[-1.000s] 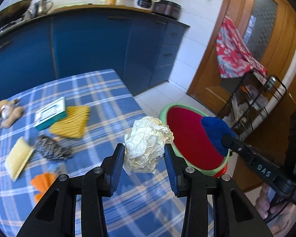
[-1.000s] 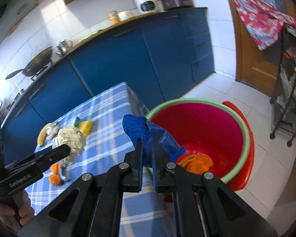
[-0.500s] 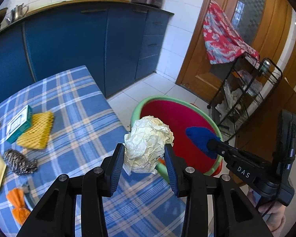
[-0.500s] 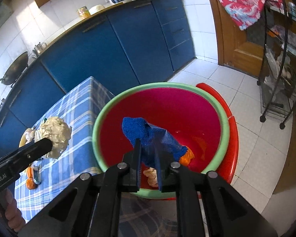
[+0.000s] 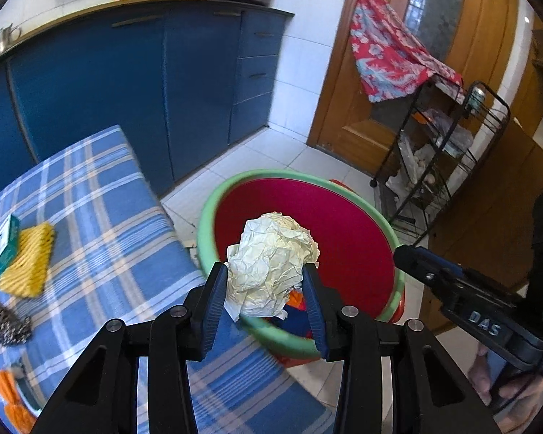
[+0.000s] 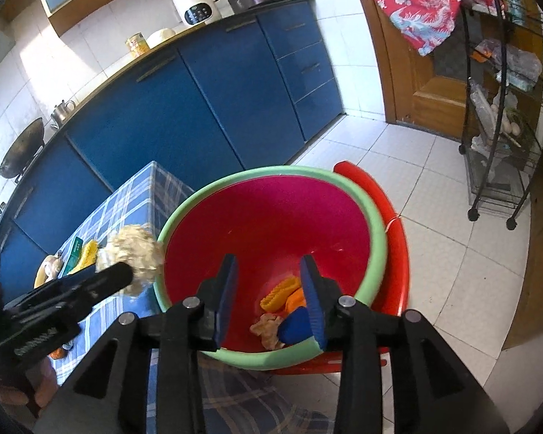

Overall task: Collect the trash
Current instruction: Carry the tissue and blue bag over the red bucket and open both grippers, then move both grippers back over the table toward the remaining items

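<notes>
Your right gripper (image 6: 269, 294) has released the blue cloth (image 6: 296, 328) into the green-rimmed red plastic basin (image 6: 376, 238), jaws apart; your left gripper (image 5: 264, 287) clamps the crumpled cream paper ball (image 5: 271, 262) over its rim.

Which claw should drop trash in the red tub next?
Left. The left claw is shut on the crumpled paper ball, which appears to hang over the red tub near its rim. The right claw is open and empty above the tub, with a blue cloth lying inside.
</notes>
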Motion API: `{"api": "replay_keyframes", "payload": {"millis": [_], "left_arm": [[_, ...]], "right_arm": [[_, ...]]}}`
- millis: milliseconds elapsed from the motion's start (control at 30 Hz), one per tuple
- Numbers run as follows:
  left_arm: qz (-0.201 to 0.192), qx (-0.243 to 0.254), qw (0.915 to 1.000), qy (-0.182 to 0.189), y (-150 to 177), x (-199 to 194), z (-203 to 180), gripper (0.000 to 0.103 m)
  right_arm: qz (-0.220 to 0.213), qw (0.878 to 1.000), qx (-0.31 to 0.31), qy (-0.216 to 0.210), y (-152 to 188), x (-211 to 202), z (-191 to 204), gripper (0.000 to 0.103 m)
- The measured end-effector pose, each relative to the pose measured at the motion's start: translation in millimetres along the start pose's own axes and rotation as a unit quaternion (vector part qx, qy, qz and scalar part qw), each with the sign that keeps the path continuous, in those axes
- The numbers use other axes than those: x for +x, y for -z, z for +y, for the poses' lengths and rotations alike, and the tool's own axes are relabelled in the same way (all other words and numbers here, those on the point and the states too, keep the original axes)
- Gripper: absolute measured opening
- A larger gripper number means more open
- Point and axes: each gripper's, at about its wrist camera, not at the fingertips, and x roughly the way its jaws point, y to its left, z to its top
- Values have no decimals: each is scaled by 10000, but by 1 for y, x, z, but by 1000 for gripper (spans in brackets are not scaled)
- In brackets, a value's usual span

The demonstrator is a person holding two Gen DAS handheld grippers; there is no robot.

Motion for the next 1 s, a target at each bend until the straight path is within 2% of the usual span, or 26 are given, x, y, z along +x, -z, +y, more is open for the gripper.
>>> {"api": "replay_keyframes", "payload": {"millis": [233,300,567,633,1000], "left_arm": [[-128,263,9995,-78,-1,6,-12,52],[-138,213,9996,-75,-2,5,-10,55],[-237,29,9997,-98,-2,-11,0,56],[-258,-36,9996,-101,0,-16,4,56],[-427,-430,9975,-354,15,-56,40,56]], "right_arm": [[-147,9998,9,100,-2,-12,-5,39],[-164,9998,30,105,-3,-13,-7,39],[-208,9998,17,43,-1,-22,-1,40],[-222,9998,10,11,0,-24,1,43],[-200,9990,-213,-339,8,-36,37,50]]}}
